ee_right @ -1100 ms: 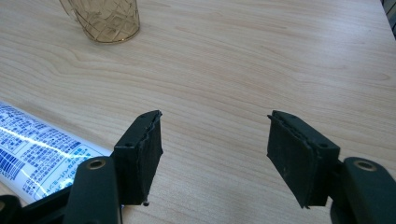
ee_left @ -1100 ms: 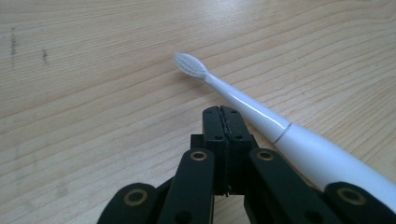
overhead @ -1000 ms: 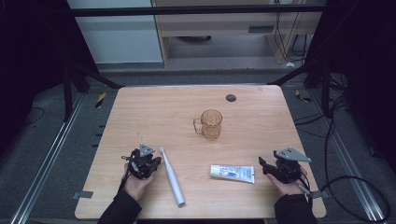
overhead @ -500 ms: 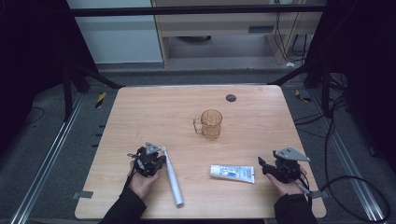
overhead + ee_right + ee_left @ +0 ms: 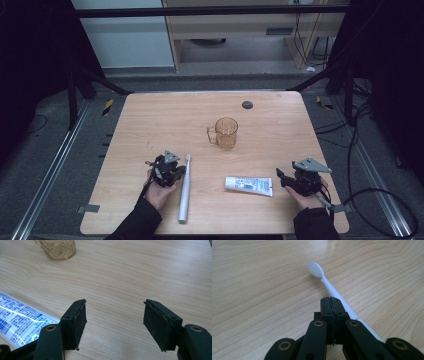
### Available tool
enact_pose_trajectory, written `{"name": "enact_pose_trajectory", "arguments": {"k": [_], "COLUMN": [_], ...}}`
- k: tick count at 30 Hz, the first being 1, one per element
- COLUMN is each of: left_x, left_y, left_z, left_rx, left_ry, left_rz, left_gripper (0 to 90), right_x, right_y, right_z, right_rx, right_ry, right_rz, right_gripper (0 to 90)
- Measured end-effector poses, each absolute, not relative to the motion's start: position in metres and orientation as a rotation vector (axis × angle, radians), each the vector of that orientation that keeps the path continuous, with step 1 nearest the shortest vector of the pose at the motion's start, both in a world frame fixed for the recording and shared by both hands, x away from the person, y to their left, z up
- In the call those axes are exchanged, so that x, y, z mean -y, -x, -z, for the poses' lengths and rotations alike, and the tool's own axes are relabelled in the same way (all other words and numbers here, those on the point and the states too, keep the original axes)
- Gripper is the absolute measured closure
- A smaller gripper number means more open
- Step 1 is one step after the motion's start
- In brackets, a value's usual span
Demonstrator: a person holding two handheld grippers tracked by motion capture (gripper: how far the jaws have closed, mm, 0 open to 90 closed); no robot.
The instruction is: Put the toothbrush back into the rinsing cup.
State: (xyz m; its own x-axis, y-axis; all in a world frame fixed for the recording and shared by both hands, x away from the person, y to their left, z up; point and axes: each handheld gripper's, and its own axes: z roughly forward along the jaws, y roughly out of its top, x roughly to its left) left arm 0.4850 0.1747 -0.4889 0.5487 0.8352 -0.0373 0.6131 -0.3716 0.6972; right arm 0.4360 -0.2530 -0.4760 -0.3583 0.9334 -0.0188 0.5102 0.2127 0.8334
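The left tongs (image 5: 331, 305) are seen pressed together with nothing between them, resting just beside the neck of a white toothbrush (image 5: 184, 188) that lies flat near the front edge of the wooden table (image 5: 150, 120). In the left gripper view the closed jaws sit against the near side of the handle, the bristled head (image 5: 315, 269) pointing away across the bare wood. The right tongs (image 5: 113, 323) are held spread, nothing between them, with the end of a white-and-blue toothpaste tube (image 5: 248, 185) lying just to their left on the table. Both tools are gripped by a person's hands, the forearms entering from the near edge. Farther back, toward the middle of the table, an amber patterned glass mug (image 5: 224, 133) stands upright, well apart from both tools. Beyond it, near the far edge, a small dark round disc (image 5: 247, 105) is seen.

A risk is judged to lie with the toothbrush: with the left jaws closed and set beside the round handle, it could be nudged and rolled away rather than gripped, unless the jaws are first opened and placed astride it. The tube, soft and flat, might be pushed along the table or squashed if the right jaws are closed on it off-centre. The mug could be toppled by a careless sweep.
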Motion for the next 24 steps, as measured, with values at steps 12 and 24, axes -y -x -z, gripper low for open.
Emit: {"name": "enact_pose_trajectory", "arguments": {"k": [12,24], "left_x": [-0.183,-0.166], "left_y": [-0.452,-0.421], "left_z": [0.461,0.467], "left_rx": [-1.086,-1.019], "left_ry": [-2.059,-2.128], "left_rz": [-0.402,-0.347], "left_gripper": [89.7,89.7], "right_x": [0.257,0.258], "right_y": [-0.432,-0.430], "right_z": [0.475,0.475], "right_rx": [-1.947,-1.945], "right_ry": [-1.337,-1.341], "right_rz": [-1.036,-1.038], "right_gripper": [34.7,34.7]}}
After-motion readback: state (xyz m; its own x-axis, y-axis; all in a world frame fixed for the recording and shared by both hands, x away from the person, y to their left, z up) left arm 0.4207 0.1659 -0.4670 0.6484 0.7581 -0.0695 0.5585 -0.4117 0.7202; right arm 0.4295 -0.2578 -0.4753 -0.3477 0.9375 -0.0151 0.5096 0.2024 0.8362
